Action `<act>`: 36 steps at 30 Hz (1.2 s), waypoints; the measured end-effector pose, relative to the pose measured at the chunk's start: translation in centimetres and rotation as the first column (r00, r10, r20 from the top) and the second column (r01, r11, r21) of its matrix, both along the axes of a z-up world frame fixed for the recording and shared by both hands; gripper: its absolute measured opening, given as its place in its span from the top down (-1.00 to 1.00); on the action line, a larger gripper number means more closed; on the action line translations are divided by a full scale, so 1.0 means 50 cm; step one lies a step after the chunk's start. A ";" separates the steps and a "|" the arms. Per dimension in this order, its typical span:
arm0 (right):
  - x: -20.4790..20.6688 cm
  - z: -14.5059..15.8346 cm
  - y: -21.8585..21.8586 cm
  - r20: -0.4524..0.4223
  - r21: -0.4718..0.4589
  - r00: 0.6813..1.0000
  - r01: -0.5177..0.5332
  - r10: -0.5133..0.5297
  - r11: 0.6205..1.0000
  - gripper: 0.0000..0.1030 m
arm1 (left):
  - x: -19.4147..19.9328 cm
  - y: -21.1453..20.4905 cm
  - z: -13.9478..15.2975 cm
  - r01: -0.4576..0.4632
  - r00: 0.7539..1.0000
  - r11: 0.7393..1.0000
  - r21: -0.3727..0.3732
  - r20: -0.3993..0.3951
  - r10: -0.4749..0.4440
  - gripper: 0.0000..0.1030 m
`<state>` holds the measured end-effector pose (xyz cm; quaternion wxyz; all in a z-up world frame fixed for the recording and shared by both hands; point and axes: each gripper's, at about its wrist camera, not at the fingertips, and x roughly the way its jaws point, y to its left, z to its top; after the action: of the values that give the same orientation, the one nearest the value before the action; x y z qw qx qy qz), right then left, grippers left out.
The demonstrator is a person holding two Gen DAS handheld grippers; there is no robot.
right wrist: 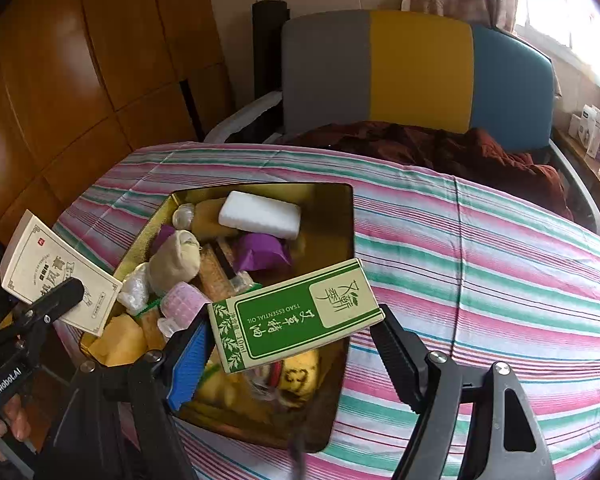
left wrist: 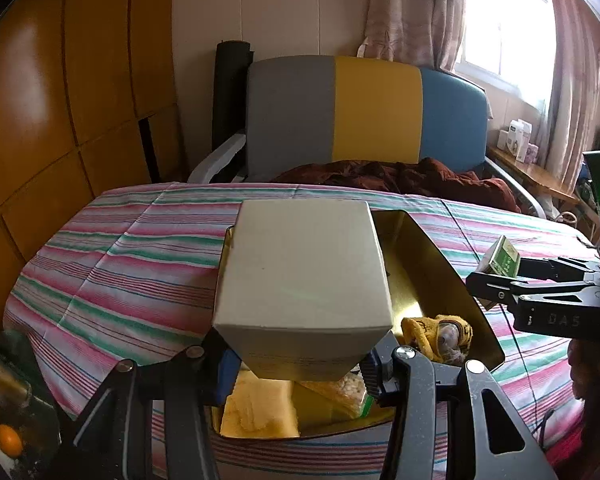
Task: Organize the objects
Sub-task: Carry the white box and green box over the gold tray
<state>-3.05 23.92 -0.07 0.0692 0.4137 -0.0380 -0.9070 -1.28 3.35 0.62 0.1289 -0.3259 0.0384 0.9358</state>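
My left gripper [left wrist: 296, 360] is shut on a white box [left wrist: 304, 268] and holds it above the gold tin [left wrist: 440, 264]. The same box [right wrist: 56, 276], with printed black text, shows at the left of the right wrist view, over the tin's left edge. My right gripper [right wrist: 296, 340] is shut on a green and cream essential oil box [right wrist: 296, 316] and holds it above the near part of the gold tin [right wrist: 342, 216]. That green box [left wrist: 500, 258] also shows at the right of the left wrist view. The tin holds several small items.
The tin sits on a bed with a pink, green and white striped sheet [right wrist: 480, 260]. A grey, yellow and blue headboard [left wrist: 364, 108] and a dark red blanket [left wrist: 400, 176] lie behind. Wooden wardrobe doors [left wrist: 60, 100] stand at the left. A shelf with small boxes [left wrist: 518, 142] is at the right.
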 end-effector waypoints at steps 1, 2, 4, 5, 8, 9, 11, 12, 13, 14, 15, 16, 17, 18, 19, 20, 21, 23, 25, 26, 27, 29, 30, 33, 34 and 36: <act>-0.002 0.000 -0.001 0.001 0.000 1.000 0.001 -0.001 1.000 -0.52 | 0.001 0.000 0.000 0.001 1.000 1.000 0.004 0.000 -0.001 0.03; -0.006 0.000 -0.003 0.006 -0.001 1.000 0.000 0.000 1.000 -0.52 | 0.000 0.001 0.002 0.002 1.000 1.000 0.006 0.000 -0.002 0.03; -0.017 -0.001 -0.006 0.017 -0.001 1.000 -0.007 0.007 1.000 -0.52 | -0.003 0.005 0.000 0.008 1.000 1.000 0.009 0.003 -0.008 0.03; -0.025 -0.003 -0.008 0.022 0.002 1.000 -0.012 0.012 1.000 -0.52 | -0.007 0.007 -0.002 0.011 1.000 1.000 0.012 0.008 -0.011 0.03; -0.052 -0.005 -0.013 0.030 0.008 0.999 -0.020 0.019 1.000 -0.52 | -0.022 0.017 -0.009 0.014 1.000 1.000 0.023 0.026 -0.015 0.02; -0.059 -0.005 -0.013 0.033 0.009 0.999 -0.017 0.017 1.000 -0.52 | -0.025 0.020 -0.010 0.014 1.000 1.000 0.023 0.024 -0.015 0.02; -0.076 -0.002 -0.013 0.033 0.003 0.999 -0.019 0.019 1.000 -0.52 | -0.036 0.025 -0.010 0.017 0.999 0.999 0.036 0.030 -0.018 0.02; -0.082 -0.001 -0.013 0.032 0.002 0.999 -0.020 0.019 1.000 -0.52 | -0.041 0.027 -0.010 0.015 0.999 0.999 0.036 0.028 -0.016 0.02; -0.089 0.000 -0.014 0.032 0.001 0.999 -0.020 0.020 1.000 -0.52 | -0.046 0.029 -0.008 0.013 1.000 0.999 0.035 0.024 -0.013 0.02; -0.098 0.000 -0.014 0.035 -0.002 0.999 -0.024 0.024 1.000 -0.52 | -0.052 0.030 -0.008 0.012 1.000 0.999 0.037 0.025 -0.013 0.02; -0.106 -0.001 -0.015 0.043 -0.003 0.999 -0.031 0.031 1.000 -0.52 | -0.058 0.032 -0.009 0.012 0.999 0.999 0.040 0.030 -0.013 0.02; -0.114 -0.004 -0.017 0.051 -0.004 0.998 -0.037 0.037 0.999 -0.53 | -0.066 0.034 -0.011 0.010 0.999 0.999 0.048 0.039 -0.012 0.02; -0.122 -0.007 -0.017 0.057 -0.005 0.998 -0.038 0.038 0.999 -0.54 | -0.075 0.034 -0.013 0.008 0.999 0.998 0.063 0.050 -0.011 0.02; -0.131 -0.010 -0.018 0.067 -0.006 0.997 -0.037 0.038 0.999 -0.55 | -0.084 0.035 -0.016 0.007 0.998 0.997 0.076 0.060 -0.012 0.02; -0.138 -0.013 -0.019 0.075 -0.008 0.997 -0.037 0.037 0.999 -0.55 | -0.094 0.037 -0.020 0.006 0.997 0.996 0.091 0.074 -0.012 0.02; -0.144 -0.017 -0.017 0.079 -0.013 0.996 -0.035 0.035 0.999 -0.55 | -0.101 0.039 -0.022 0.004 0.996 0.995 0.100 0.083 -0.013 0.02; -0.149 -0.020 -0.016 0.084 -0.019 0.996 -0.032 0.033 0.999 -0.55 | -0.107 0.042 -0.024 0.006 0.996 0.994 0.109 0.091 -0.015 0.02; -0.163 -0.029 -0.009 0.105 -0.047 0.994 -0.026 0.031 0.999 -0.55 | -0.119 0.049 -0.030 0.011 0.994 0.992 0.127 0.103 -0.024 0.02; -0.170 -0.034 -0.005 0.117 -0.071 0.993 -0.027 0.035 0.997 -0.57 | -0.132 0.057 -0.036 0.014 0.992 0.990 0.143 0.120 -0.031 0.01; -0.173 -0.038 -0.003 0.120 -0.084 0.992 -0.030 0.040 0.996 -0.64 | -0.138 0.059 -0.039 0.018 0.991 0.988 0.154 0.126 -0.038 0.00; -0.176 -0.040 -0.001 0.124 -0.095 0.991 -0.030 0.042 0.995 -0.66 | -0.143 0.060 -0.043 0.023 0.990 0.985 0.170 0.135 -0.046 -0.17; -0.177 -0.043 0.003 0.126 -0.096 0.992 -0.016 0.028 0.995 -0.66 | -0.151 0.063 -0.047 0.014 0.988 0.981 0.194 0.148 -0.043 -0.39; -0.175 -0.044 0.006 0.125 -0.097 0.992 -0.012 0.024 0.995 -0.66 | -0.151 0.063 -0.046 0.012 0.989 0.980 0.199 0.142 -0.041 -0.39; -0.168 -0.047 0.011 0.128 -0.092 0.992 -0.002 0.014 0.996 -0.66 | -0.150 0.068 -0.048 0.011 0.990 0.984 0.180 0.133 -0.036 -0.41; -0.165 -0.047 0.012 0.126 -0.089 0.992 -0.001 0.012 0.996 -0.66 | -0.150 0.067 -0.051 0.005 0.990 0.985 0.171 0.136 -0.029 -0.41; -0.152 -0.044 0.013 0.112 -0.078 0.994 0.005 0.003 0.997 -0.66 | -0.143 0.063 -0.053 -0.007 0.991 0.988 0.155 0.133 -0.013 -0.44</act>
<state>-10.64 24.58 -2.29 0.0825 0.4608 -0.0773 -0.8803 -8.45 6.51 -2.02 0.1576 -0.3766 -0.0429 0.9118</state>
